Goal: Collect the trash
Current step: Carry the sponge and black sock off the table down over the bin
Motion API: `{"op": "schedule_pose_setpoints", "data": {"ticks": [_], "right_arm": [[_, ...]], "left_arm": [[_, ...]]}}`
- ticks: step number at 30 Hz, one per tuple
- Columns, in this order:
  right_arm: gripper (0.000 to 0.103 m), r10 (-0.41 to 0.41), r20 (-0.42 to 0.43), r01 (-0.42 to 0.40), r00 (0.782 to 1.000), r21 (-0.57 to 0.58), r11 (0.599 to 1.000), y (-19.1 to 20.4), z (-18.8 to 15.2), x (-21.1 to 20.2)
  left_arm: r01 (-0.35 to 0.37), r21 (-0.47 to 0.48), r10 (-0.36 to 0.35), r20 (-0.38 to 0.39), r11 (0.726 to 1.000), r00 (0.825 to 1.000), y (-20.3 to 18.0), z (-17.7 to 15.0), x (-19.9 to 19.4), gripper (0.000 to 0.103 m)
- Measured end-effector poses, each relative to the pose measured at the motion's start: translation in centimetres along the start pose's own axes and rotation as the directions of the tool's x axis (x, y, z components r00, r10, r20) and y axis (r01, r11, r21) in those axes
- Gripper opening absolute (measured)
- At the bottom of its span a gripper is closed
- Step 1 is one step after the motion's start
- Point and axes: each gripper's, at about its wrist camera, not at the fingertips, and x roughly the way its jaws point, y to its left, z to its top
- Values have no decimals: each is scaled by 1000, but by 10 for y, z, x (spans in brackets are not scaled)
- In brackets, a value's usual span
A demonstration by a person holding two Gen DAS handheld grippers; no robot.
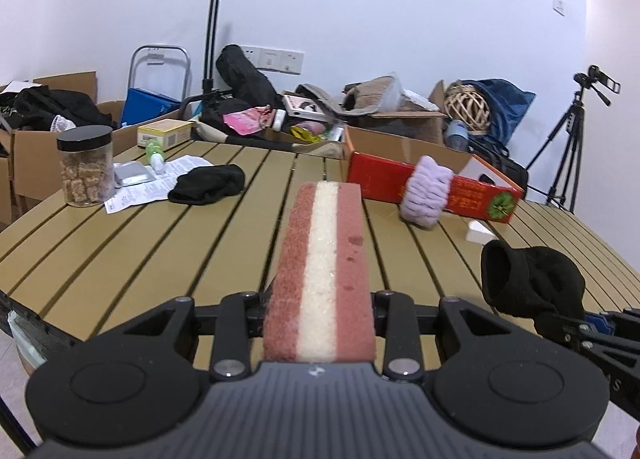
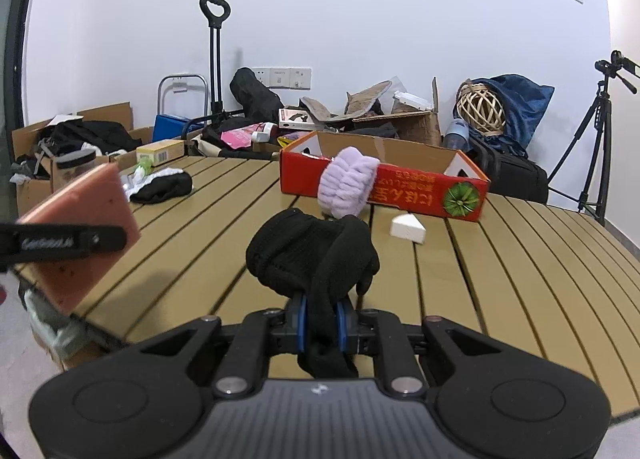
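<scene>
Left gripper (image 1: 320, 323) clamped on pink-and-white sponge (image 1: 324, 259), right gripper (image 2: 322, 323) pinched tight on black sock (image 2: 312, 259), both held up over slatted table (image 2: 520, 279), red box (image 2: 380, 183) well ahead at far side. Sponge sticking far out past jaws, gripped at one end only: likely to sag, twist or knock purple scrunchie (image 2: 348, 187) hooked over box wall on approach. Sock caught by thin fold, bulk bunched loose ahead: could slip out or snag box rim on release.

Both wrist fisheyes looked forward, low and close over the slatted worktop (image 1: 120, 259), sharing the red box (image 2: 380, 187) and far wall clutter.
</scene>
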Motion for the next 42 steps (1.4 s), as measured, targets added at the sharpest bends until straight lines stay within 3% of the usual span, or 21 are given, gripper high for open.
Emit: {"op": "schedule_pose_setpoints", "data": {"ticks": [15,22,30,42], "right_arm": [[14,15,-36,-16,999,-15,1000,-12,-49,-63],[14,24,-71,-25,997,-15,1000,-13,-72,-81],[14,24,-163,-23,986,12,1000,-19,-107,-83],[14,31,-303,-20,953,39,999,-25,-154,-68]], "left_arm": [[80,74,-78,-26,994,997,-28,-49,-42,32],[92,106,-83,-84,990,993,-32,-77,-51,32],[87,129,-65,-165,988,984,-31,-107,-55,32],[74,191,-18,-279,979,960,-36,-150,-56,32]]}}
